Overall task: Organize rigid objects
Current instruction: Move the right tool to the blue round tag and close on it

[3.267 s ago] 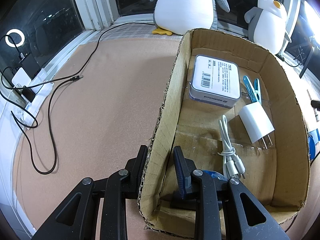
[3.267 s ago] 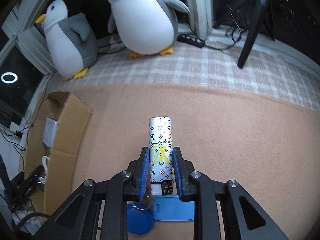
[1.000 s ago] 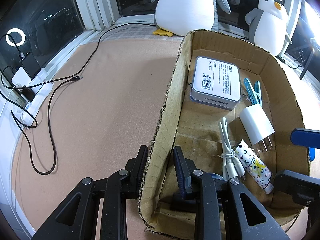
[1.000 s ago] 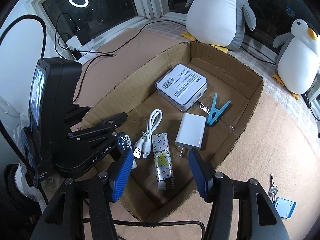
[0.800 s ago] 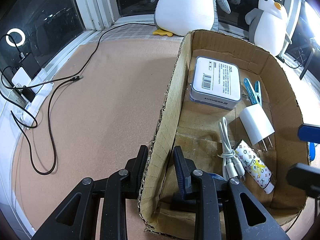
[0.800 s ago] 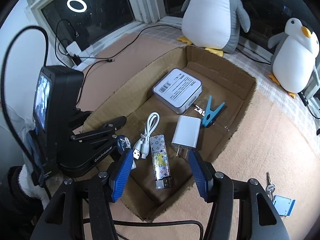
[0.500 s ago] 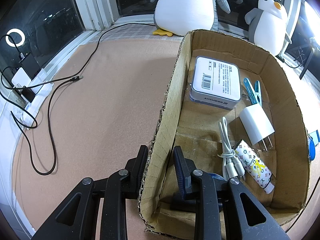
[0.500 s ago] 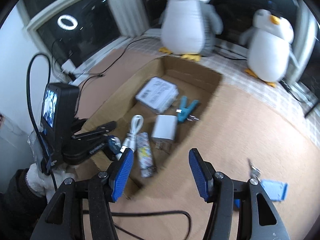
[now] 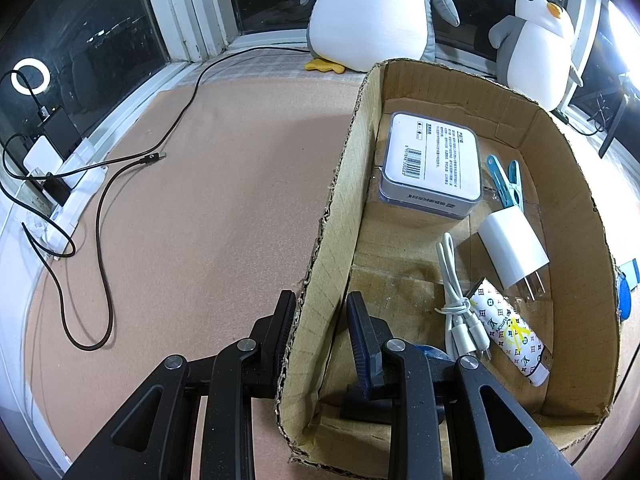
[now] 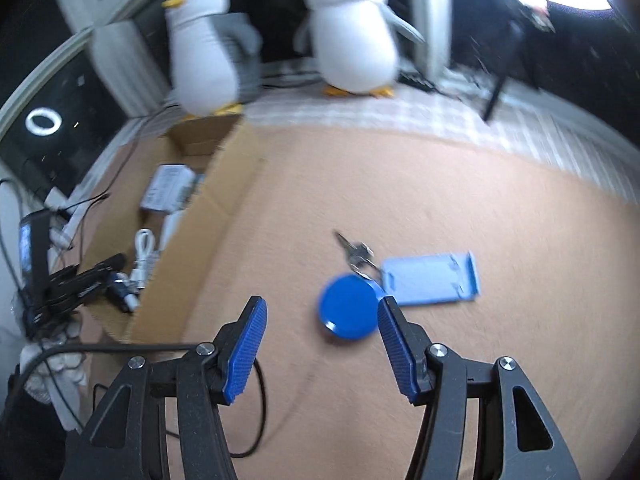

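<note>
- Left gripper (image 9: 320, 332) clenched on wall of cardboard box (image 9: 328, 216), steadying it;
- Right gripper (image 10: 320, 344) spread wide, empty, above blue key fob (image 10: 348, 306) on mat beside box;
- Next: descend, straddle fob, close.

Tan carpeted floor (image 10: 400, 184) with scattered items

A cardboard box (image 9: 332, 216) rests on it; beside it lie a blue round tag (image 10: 349, 306), keys (image 10: 354, 250), a light-blue flat case (image 10: 430, 278), and a black cable (image 9: 102, 216).

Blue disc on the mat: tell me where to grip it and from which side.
Grip the blue disc across its round edge, from above: it lies flat. Put the open right tongs on its left and near sides, clear of the ring joining the keys and tag.
</note>
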`<state>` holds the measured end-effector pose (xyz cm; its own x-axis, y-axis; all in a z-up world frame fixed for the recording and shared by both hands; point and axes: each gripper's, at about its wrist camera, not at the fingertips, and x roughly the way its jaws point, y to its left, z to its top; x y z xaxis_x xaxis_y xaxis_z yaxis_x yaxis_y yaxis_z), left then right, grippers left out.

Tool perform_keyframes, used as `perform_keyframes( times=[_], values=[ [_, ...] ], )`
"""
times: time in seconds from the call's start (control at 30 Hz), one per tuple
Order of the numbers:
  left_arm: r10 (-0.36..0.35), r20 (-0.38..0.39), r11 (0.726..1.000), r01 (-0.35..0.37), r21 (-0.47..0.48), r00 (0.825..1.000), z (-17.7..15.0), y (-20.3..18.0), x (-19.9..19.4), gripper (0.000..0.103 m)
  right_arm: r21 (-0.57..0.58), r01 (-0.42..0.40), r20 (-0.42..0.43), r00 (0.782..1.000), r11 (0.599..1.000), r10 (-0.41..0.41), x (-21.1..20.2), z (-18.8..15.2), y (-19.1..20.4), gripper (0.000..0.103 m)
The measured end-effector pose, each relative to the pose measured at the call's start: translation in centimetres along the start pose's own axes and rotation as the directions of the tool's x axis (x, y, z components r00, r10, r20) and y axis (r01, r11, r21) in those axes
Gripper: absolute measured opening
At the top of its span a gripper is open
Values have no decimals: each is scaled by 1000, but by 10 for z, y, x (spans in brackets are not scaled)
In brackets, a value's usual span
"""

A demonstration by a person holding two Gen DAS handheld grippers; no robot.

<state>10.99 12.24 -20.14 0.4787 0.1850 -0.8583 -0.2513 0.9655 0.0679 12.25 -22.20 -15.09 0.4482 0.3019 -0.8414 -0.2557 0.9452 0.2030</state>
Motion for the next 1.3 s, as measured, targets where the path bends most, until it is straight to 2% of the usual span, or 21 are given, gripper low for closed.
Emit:
perform_keyframes(
  times=[0.13,0.7,0.9,1.17,1.3],
  values=[
    [-1,0,1000,1,-3,1000,0,-1,0,28,31,44,-17,999,999,-44,12,-5,-10,54],
    [-13,2,1000,13,-12,1000,-1,2,-1,28,85,78,-78,994,993,-72,56,-6,-3,54],
    [-15,2,1000,15,-13,1000,-1,3,-1,28,42,109,-72,992,993,-105,60,-1,2,54],
    [-16,3,1000,16,-14,1000,-1,3,0,28,-82,162,-73,983,983,-168,65,1,13,54],
    [-18,4,1000,18,-15,1000,-2,3,0,28,-89,160,-71,984,983,-166,62,0,11,46]
  ],
)
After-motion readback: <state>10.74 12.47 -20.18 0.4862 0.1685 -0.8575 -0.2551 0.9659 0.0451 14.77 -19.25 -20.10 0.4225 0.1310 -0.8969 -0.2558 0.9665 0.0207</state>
